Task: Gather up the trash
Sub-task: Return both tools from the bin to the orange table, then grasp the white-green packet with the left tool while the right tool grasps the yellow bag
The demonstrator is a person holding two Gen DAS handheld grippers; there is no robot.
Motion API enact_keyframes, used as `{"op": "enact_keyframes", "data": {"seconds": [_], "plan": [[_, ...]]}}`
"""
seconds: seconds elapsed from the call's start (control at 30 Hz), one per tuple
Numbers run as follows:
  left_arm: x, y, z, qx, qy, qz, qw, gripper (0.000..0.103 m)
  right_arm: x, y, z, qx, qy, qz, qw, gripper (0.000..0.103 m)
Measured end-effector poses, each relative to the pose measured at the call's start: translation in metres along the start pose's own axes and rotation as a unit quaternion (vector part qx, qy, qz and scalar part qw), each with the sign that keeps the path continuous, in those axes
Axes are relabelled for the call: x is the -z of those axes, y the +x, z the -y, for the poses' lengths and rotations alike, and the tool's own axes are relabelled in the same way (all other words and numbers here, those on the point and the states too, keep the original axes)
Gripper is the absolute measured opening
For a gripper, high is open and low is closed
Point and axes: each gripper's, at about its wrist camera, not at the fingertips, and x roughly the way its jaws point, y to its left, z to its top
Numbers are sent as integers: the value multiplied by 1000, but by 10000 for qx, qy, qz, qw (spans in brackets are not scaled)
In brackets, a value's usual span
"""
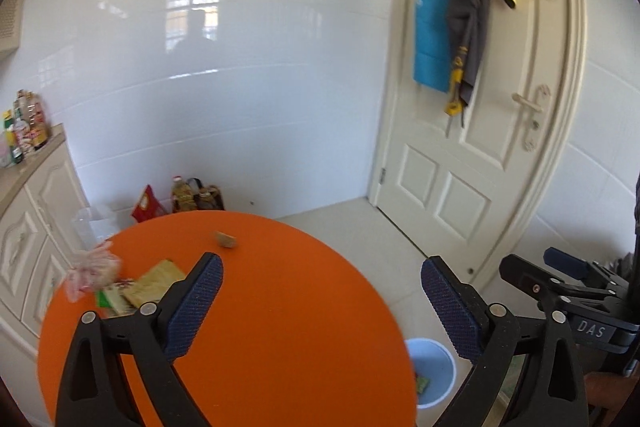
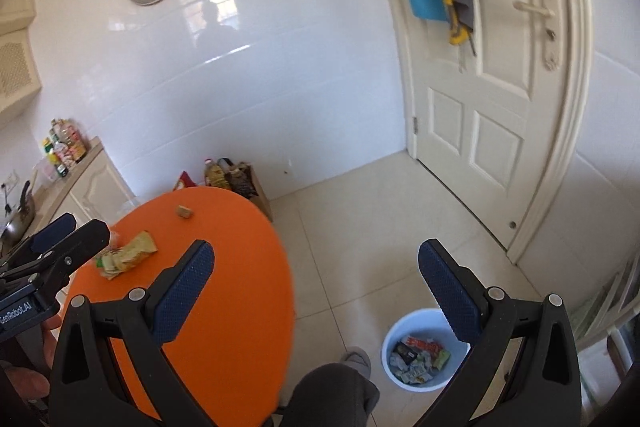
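A round orange table [image 1: 260, 307] holds trash: a crumpled pink-and-white bag [image 1: 90, 269] at its left edge, tan and green snack wrappers [image 1: 140, 287], and a small tan scrap [image 1: 226, 239] near the far side. The wrappers [image 2: 128, 253] and scrap [image 2: 185, 211] also show in the right wrist view. My left gripper [image 1: 322, 295] is open and empty above the table. My right gripper [image 2: 316, 285] is open and empty, over the floor beside the table [image 2: 224, 287]. A light blue bin [image 2: 424, 349] on the floor holds several wrappers.
The bin also shows in the left wrist view [image 1: 434, 371], right of the table. A white door [image 1: 480, 127] with hung cloths stands at the right. A cabinet [image 1: 32, 227] with bottles is at the left. Bags and an oil bottle [image 1: 188, 197] sit by the wall. A person's leg [image 2: 332, 395] is below.
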Motion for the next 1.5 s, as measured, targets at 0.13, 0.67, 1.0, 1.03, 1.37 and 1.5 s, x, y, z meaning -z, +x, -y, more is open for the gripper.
{"op": "enact_keyframes", "data": {"seconds": [0.13, 0.67, 1.0, 1.03, 1.37, 1.5], "plan": [[18, -55, -34, -288, -225, 199, 9991, 99, -5, -5, -44, -269, -303, 91, 9991, 103], [101, -199, -120, -1636, -1029, 552, 9796, 102, 6, 3, -209, -1264, -1581, 116, 9792, 103], [104, -155, -136, -1846, -1412, 53, 9726, 102, 29, 66, -262, -1436, -2072, -538, 9662, 103], [100, -145, -137, -1842, -1442, -7, 9723, 102, 32, 74, -266, -1431, -2114, -610, 9649, 103], [68, -36, -187, -1778, -1676, -687, 9673, 102, 56, 178, -296, -1415, -2523, -1515, 9452, 103], [57, 7, -203, -1784, -1761, -894, 9639, 102, 68, 222, -306, -1399, -2715, -1831, 9345, 103]]}}
